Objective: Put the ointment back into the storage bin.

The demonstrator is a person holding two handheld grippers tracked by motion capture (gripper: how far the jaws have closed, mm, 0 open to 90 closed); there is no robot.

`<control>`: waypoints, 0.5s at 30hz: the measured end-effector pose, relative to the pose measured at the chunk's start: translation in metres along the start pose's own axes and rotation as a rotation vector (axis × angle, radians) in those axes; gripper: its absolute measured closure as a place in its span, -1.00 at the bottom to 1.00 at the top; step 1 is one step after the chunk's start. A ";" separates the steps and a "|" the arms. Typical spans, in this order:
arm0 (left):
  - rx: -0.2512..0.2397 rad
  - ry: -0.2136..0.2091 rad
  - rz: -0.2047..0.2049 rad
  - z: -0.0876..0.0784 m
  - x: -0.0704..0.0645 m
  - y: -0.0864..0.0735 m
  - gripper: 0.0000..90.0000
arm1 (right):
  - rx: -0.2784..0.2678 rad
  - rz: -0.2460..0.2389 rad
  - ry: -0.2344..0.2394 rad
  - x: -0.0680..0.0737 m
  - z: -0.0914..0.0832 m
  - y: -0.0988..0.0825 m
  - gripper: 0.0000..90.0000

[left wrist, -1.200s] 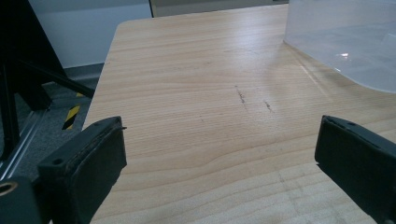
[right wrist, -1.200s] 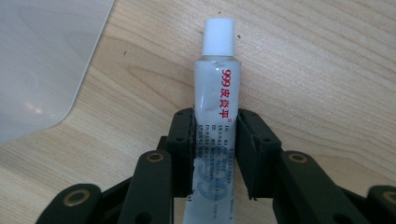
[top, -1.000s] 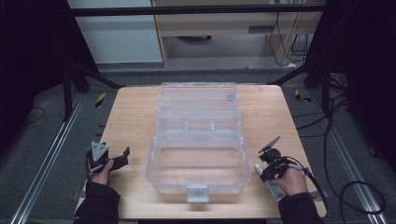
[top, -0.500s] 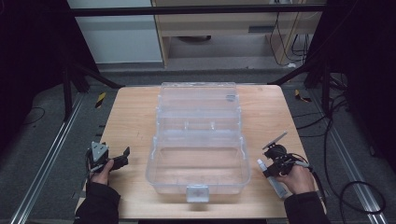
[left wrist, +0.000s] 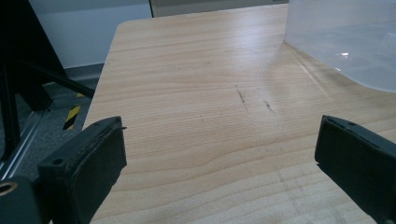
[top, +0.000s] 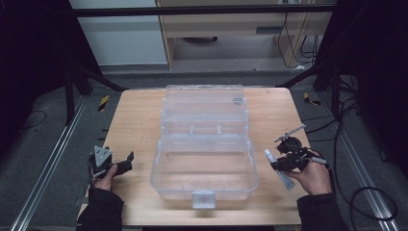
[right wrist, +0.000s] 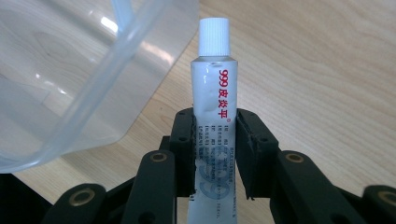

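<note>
A clear plastic box (top: 204,144) stands open in the middle of the wooden table (top: 134,120), its lid folded back toward the far side. My right gripper (top: 281,161) is at the box's right side, shut on a white ointment tube (right wrist: 215,116) with red print and a white cap. The tube (top: 279,169) points its cap toward the box's rim (right wrist: 116,74). My left gripper (top: 126,160) rests low at the table's left, open, with bare wood between its pads (left wrist: 88,158). The box's corner (left wrist: 341,37) lies off to its upper right.
The table's left edge (left wrist: 100,84) drops to a grey floor with metal rails (top: 48,163). Black frame legs (top: 77,77) stand at both far corners, and cables (top: 346,115) trail on the floor at the right.
My right gripper has drifted slightly right and lifted with the tube in it. The left gripper has stayed put.
</note>
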State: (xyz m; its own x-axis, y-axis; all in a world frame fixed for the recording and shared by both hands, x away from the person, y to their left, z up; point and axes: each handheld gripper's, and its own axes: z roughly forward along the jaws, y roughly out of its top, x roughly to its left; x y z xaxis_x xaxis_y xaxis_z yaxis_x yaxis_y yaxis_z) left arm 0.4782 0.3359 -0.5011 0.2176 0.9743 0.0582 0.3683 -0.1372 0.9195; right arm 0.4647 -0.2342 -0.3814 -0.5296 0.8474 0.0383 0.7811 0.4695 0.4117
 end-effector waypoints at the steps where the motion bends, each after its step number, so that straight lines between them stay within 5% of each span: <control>1: 0.000 0.000 -0.001 0.000 0.000 0.000 -0.97 | -0.004 -0.005 -0.001 0.000 -0.002 0.001 0.55; 11: 0.001 -0.002 0.001 0.000 0.000 0.000 -0.97 | -0.066 -0.082 0.017 0.010 -0.034 0.017 0.55; 15: 0.001 -0.002 0.003 0.000 0.000 0.000 -0.97 | -0.081 -0.164 0.033 0.018 -0.045 0.026 0.55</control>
State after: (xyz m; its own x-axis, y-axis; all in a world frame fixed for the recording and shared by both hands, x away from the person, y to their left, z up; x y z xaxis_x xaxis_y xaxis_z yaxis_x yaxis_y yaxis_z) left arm 0.4783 0.3356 -0.5011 0.2201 0.9736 0.0600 0.3690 -0.1400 0.9188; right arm 0.4607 -0.2175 -0.3291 -0.6590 0.7521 -0.0061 0.6549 0.5777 0.4872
